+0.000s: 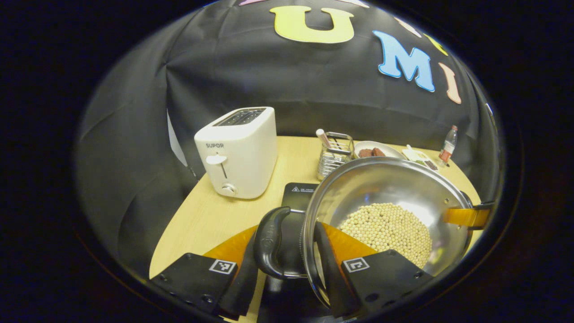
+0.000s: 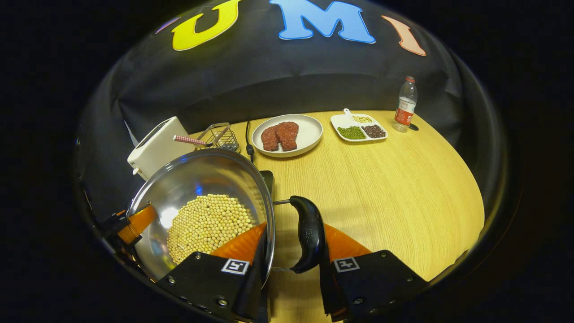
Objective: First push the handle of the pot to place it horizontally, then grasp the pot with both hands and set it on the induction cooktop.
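Observation:
A steel pot (image 1: 381,184) (image 2: 193,179) holding soybeans (image 1: 385,229) (image 2: 206,224) sits between both grippers, above or on the black induction cooktop (image 1: 299,194) (image 2: 267,178); whether they touch I cannot tell. My left gripper (image 1: 287,244) is shut on the pot's black loop handle (image 1: 269,242), one finger outside the loop, the other inside the rim. My right gripper (image 2: 293,240) is shut on the opposite black handle (image 2: 309,231) the same way. Each gripper also appears across the pot in the other's view, the right gripper (image 1: 466,217) and the left gripper (image 2: 130,229).
A white toaster (image 1: 237,152) (image 2: 154,146) stands left of the cooktop. Behind it are a wire basket (image 1: 334,154) (image 2: 219,134), a plate of meat (image 2: 287,134), a divided dish (image 2: 358,128) and a bottle (image 2: 406,105). Bare wooden table (image 2: 381,188) spreads to the right.

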`<action>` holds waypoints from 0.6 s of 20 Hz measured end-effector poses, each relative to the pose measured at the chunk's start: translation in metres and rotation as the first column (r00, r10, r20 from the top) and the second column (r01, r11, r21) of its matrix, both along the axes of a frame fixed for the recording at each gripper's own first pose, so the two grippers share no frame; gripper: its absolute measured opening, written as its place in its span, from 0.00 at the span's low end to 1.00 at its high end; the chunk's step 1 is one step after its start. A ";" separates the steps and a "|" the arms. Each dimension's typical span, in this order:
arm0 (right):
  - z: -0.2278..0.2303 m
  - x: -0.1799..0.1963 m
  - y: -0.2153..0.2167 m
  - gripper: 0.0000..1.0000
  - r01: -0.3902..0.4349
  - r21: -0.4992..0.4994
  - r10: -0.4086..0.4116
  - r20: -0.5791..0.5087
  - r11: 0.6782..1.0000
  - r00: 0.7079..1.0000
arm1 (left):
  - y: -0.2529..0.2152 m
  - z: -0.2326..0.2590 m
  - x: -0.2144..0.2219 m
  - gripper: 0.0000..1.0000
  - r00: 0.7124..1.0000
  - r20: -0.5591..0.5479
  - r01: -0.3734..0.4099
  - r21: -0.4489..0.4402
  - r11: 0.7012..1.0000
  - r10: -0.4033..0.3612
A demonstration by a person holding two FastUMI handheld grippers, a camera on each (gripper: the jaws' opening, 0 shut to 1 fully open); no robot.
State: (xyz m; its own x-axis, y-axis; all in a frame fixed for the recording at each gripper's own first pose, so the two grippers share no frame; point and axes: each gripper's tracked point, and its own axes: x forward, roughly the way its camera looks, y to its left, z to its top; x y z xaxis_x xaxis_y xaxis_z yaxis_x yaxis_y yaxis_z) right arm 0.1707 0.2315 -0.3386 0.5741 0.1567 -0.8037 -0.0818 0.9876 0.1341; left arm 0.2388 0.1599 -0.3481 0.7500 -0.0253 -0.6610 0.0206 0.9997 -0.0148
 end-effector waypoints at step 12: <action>-0.003 0.003 0.009 0.60 -0.026 -0.001 0.026 0.026 1.000 0.999 | 0.013 -0.001 0.008 0.79 0.999 0.047 0.013 0.047 0.999 -0.015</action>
